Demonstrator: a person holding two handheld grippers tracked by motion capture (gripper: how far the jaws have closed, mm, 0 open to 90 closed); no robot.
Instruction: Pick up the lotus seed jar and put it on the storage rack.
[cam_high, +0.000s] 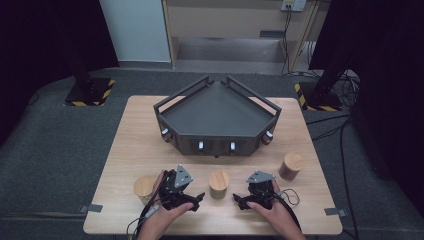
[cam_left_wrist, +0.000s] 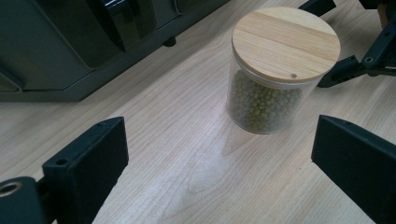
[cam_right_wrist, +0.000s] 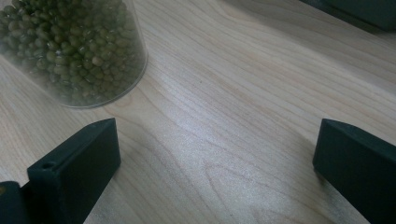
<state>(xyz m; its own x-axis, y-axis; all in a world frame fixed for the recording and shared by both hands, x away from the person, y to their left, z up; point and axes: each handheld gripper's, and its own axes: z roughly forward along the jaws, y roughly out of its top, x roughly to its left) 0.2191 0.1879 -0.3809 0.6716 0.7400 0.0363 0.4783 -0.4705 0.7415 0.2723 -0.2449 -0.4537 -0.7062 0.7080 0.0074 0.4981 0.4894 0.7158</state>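
The jar of green beans (cam_high: 218, 184) stands upright on the counter (cam_high: 125, 150) between the two wide-open, empty tongs, directly ahead of the left tongs (cam_high: 196, 198) and just off the right tongs (cam_high: 239, 201).

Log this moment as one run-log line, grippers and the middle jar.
left gripper: open, empty | right gripper: open, empty | jar of green beans: upright on table, wooden lid on, between both grippers, untouched
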